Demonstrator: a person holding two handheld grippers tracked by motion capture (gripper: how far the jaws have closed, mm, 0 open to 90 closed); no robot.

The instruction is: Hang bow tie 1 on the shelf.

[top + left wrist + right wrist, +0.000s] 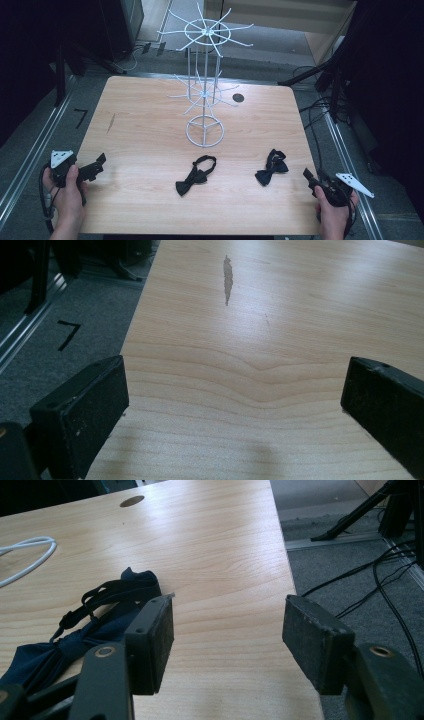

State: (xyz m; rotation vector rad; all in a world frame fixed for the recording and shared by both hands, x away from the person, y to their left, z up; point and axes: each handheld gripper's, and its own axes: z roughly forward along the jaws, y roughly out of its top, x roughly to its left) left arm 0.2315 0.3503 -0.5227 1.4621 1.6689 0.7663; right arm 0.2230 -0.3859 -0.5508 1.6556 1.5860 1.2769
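Observation:
Two dark bow ties lie on the wooden table (150, 125): one bow tie (196, 175) near the front middle, another bow tie (271, 167) to its right, which in the right gripper view lies as a navy bow tie (100, 615) left of the jaws. A white wire display stand (204, 85) rises at the table's centre. My left gripper (100, 164) hovers at the front left edge, open, over bare wood (235, 385). My right gripper (307, 176) sits at the front right edge, open, nothing between its pads (227, 640).
A round hole (238, 98) is in the table's far right part. Cables (375, 580) and a stand leg lie on the grey floor to the right. A black tape mark (67, 334) is on the floor left of the table.

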